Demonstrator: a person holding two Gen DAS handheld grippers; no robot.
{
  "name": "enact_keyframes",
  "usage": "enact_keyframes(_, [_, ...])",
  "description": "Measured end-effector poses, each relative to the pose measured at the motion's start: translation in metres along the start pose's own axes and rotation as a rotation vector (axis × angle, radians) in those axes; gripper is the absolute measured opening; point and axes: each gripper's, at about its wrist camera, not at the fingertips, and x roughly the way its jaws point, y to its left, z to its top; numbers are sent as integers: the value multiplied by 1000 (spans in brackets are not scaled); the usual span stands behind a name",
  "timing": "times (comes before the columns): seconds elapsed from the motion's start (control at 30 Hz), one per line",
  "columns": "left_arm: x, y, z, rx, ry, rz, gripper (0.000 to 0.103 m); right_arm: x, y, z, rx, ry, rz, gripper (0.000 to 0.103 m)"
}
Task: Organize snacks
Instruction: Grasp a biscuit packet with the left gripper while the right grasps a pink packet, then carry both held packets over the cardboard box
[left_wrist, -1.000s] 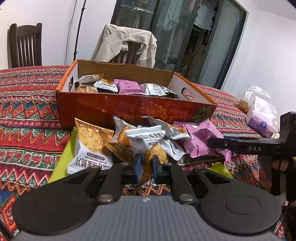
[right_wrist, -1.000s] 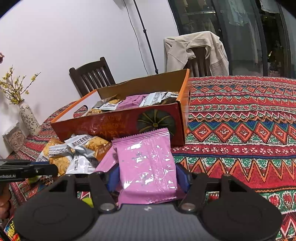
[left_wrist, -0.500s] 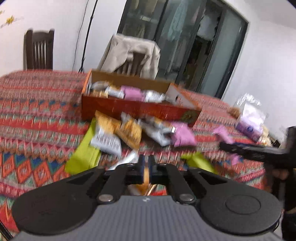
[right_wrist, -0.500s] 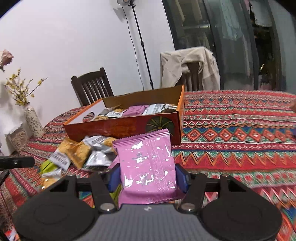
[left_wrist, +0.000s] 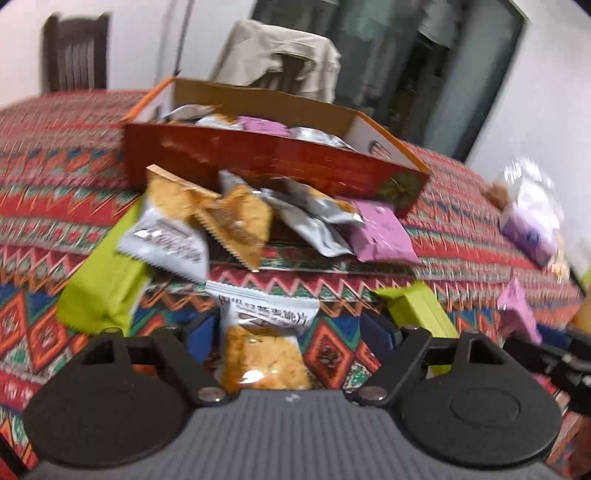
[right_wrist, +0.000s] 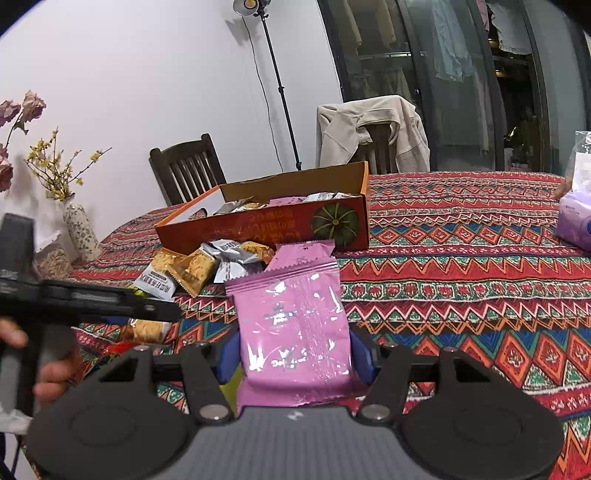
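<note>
My left gripper hangs low over the tablecloth and its jaws are opening. An orange-and-white snack packet lies between the blue pads, which do not press on it. My right gripper is shut on a pink snack packet that stands upright in it. The orange cardboard box holds several packets, and a loose pile of snacks lies in front of it. Seen from the right wrist, the left gripper is at the left, held by a hand. The picture from the left wrist is blurred.
Two green packets lie on the patterned tablecloth near the left gripper. A purple tissue pack in a plastic bag sits at the right. A vase with flowers stands at the far left edge. Chairs stand behind the table.
The left jaws were shut and now stand wide apart, with the orange-and-white packet loose between them. The right gripper has drawn back from the box, still holding the pink packet.
</note>
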Motion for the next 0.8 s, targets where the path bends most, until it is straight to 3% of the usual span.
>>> enact_keyframes(0.17, [-7, -3, -11, 72, 9, -24, 80, -7, -1, -4, -7, 2, -28, 60])
enact_keyframes(0.2, [-10, -2, -14, 89, 9, -22, 74, -8, -1, -5, -5, 3, -31, 60])
enact_keyframes(0.27, [-14, -1, -18, 132, 2, -14, 46, -9, -4, -7, 0, 4, -37, 60])
enact_keyframes(0.3, [-16, 1, -19, 141, 2, -19, 42, -10, -5, -8, 2, 5, -38, 60])
enact_keyframes(0.4, [-19, 9, -18, 98, 5, -54, 41, -5, -5, -10, 9, 11, -35, 60])
enact_keyframes(0.63, [-27, 13, -20, 91, -17, -40, 41, -4, 8, -9, -15, 5, -14, 60])
enact_keyframes(0.8, [-50, 19, -8, 63, -91, -66, 41, -4, 7, -7, -11, 5, -31, 60])
